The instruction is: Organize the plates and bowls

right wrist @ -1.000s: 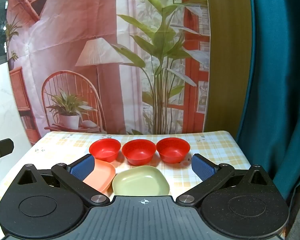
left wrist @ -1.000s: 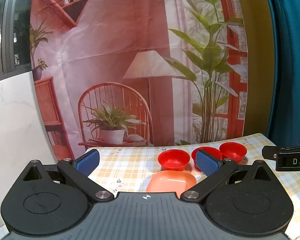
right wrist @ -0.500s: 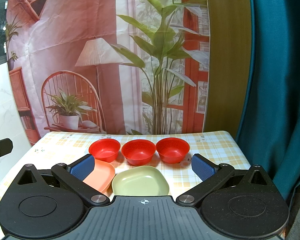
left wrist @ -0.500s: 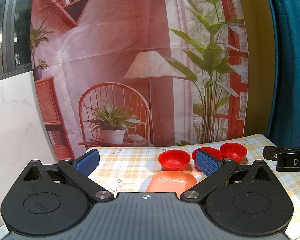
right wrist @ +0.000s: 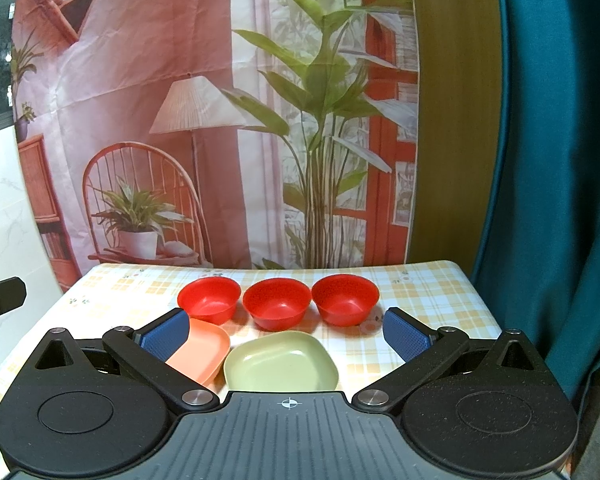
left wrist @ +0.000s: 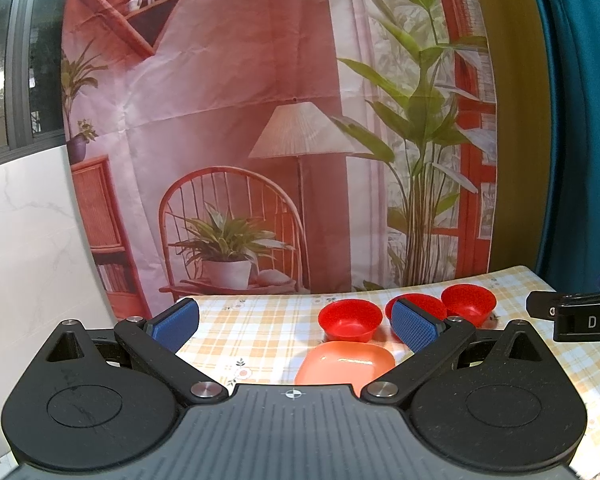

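table: checked cloth (right wrist: 432, 300), three red bowls (right wrist: 277, 303) at 12
backdrop: printed room scene (right wrist: 220, 120)
left gripper (left wrist: 294, 320): spread, empty
right gripper (right wrist: 286, 332): spread, empty

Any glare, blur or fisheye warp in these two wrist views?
Left wrist: glare highlight on the orange plate, window reflections at far left, curtain edge bowed by fisheye. Right wrist: three red bowls and green plate sharp, soft even light, faint shadows; table edge curves.

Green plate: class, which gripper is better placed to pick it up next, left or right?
Right, probably. The green plate lies centred just ahead of the open right gripper; the left wrist view shows only the orange plate.
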`<state>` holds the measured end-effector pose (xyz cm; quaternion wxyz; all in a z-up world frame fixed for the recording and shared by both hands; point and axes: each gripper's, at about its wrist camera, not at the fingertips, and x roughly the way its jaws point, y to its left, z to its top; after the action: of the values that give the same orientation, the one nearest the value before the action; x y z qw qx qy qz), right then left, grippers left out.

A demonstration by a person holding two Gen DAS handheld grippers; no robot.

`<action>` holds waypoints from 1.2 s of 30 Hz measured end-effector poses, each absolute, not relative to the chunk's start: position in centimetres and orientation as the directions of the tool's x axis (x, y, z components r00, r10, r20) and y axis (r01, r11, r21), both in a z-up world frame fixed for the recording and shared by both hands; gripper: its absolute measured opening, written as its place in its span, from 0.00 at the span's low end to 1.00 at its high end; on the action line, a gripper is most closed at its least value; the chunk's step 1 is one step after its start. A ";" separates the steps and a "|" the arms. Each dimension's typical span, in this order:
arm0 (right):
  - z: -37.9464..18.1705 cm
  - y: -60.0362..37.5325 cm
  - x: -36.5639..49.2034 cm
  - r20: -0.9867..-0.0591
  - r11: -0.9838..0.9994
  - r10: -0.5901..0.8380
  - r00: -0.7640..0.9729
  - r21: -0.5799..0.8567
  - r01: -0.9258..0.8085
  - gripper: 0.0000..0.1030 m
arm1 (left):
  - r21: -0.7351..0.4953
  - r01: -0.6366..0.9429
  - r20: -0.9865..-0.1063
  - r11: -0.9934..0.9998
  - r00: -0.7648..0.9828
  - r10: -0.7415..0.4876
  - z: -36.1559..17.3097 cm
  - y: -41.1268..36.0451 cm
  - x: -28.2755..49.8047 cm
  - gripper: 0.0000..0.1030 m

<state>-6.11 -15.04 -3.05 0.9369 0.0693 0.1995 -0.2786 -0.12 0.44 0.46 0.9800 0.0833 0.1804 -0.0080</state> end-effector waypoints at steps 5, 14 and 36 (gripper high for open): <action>-3.1 -15.2 -6.2 -0.412 0.836 -0.494 0.766 0.019 0.549 1.00 | 0.159 0.045 -0.354 0.986 0.935 0.014 0.4 0.4 -0.1 1.00; -3.0 -15.0 -6.1 -0.409 0.837 -0.493 0.768 0.019 0.548 1.00 | 0.159 0.044 -0.354 0.986 0.935 0.015 0.5 0.5 -0.1 1.00; -3.1 -15.2 -6.0 -0.409 0.836 -0.495 0.767 0.015 0.548 1.00 | 0.152 0.039 -0.353 0.988 0.935 0.017 0.4 0.3 0.0 1.00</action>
<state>-6.04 -15.22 -3.10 0.9375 0.0668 0.1984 -0.2780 0.00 0.34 0.41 0.9806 0.0783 0.1798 -0.0056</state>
